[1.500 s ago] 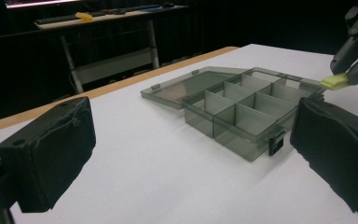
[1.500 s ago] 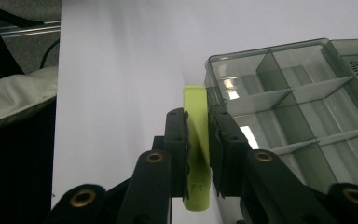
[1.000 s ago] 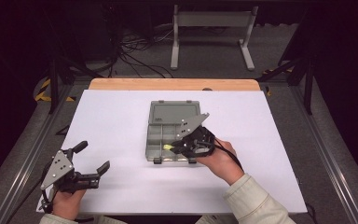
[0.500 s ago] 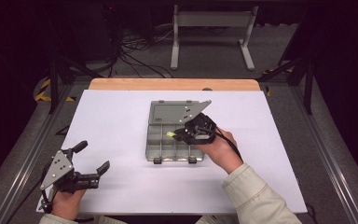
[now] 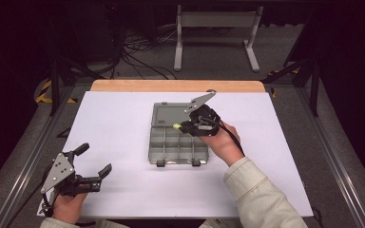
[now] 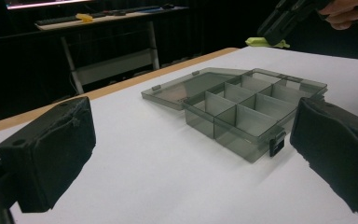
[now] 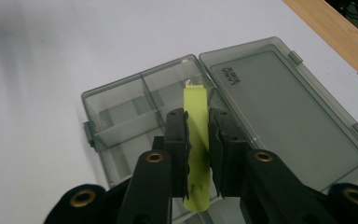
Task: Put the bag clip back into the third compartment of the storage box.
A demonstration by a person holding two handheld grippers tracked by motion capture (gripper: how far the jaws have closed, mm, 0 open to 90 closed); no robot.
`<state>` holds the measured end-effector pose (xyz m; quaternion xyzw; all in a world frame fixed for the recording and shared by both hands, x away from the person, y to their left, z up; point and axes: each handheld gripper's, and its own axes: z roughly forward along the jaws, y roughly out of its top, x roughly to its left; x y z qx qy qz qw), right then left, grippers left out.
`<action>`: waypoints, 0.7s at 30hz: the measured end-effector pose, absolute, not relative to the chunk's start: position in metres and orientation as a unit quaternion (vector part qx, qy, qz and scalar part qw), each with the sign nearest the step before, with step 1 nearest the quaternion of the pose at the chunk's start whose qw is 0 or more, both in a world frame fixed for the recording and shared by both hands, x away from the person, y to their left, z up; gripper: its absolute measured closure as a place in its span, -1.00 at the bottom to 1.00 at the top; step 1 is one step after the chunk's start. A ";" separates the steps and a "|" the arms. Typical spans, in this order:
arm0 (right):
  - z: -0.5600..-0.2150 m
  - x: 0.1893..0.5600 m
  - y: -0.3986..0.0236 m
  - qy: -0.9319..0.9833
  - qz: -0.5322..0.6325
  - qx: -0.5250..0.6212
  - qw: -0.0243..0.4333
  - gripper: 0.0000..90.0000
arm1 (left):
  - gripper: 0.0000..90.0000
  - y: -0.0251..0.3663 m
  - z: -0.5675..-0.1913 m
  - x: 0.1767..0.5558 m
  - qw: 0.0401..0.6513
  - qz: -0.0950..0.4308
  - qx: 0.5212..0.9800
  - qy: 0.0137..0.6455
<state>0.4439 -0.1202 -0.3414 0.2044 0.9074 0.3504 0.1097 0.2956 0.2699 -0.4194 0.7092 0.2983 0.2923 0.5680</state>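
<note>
At the near left of the white desk (image 5: 123,123), the left claw (image 5: 94,165) rested in the person's hand with its jaws spread wide apart and nothing between them. Right of it, in the middle of the desk, lay the grey compartment box (image 5: 177,142), its lid folded open on the far side. Above the box's far right compartments hung the right claw (image 7: 197,140), clamped on a yellow-green strip (image 7: 196,140) whose tip pointed toward the box.

my box (image 5: 178,142) looks smoky clear plastic, glossy; the table top (image 5: 114,123) is matt white, its far edge (image 5: 171,86) bare wood.
</note>
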 end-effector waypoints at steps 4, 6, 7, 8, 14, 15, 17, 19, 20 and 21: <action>-0.347 0.455 -0.122 0.905 0.344 0.224 0.113 0.74 | -0.98 0.270 -0.420 0.296 0.568 0.292 0.709 0.298; -0.348 0.459 -0.122 0.904 0.343 0.229 0.113 0.75 | -0.98 0.270 -0.420 0.296 0.569 0.292 0.709 0.297; -0.348 0.459 -0.122 0.904 0.343 0.229 0.113 0.75 | -0.98 0.270 -0.420 0.296 0.569 0.292 0.709 0.297; -0.350 0.462 -0.122 0.904 0.341 0.233 0.112 0.74 | -0.98 0.270 -0.420 0.296 0.568 0.292 0.709 0.298; -0.357 0.468 -0.123 0.903 0.333 0.248 0.112 0.75 | -0.98 0.270 -0.420 0.296 0.572 0.293 0.706 0.299; -0.358 0.468 -0.124 0.903 0.331 0.251 0.111 0.74 | -0.98 0.271 -0.420 0.295 0.572 0.293 0.706 0.299; -0.361 0.469 -0.125 0.898 0.335 0.263 0.110 0.75 | -0.98 0.270 -0.419 0.296 0.573 0.294 0.705 0.298; -0.364 0.470 -0.126 0.898 0.334 0.265 0.109 0.74 | -0.98 0.270 -0.419 0.296 0.573 0.293 0.705 0.298; -0.366 0.470 -0.125 0.897 0.334 0.267 0.108 0.74 | -0.98 0.270 -0.419 0.296 0.573 0.293 0.705 0.298; -0.368 0.469 -0.125 0.898 0.334 0.267 0.108 0.74 | -0.98 0.270 -0.420 0.295 0.574 0.293 0.704 0.299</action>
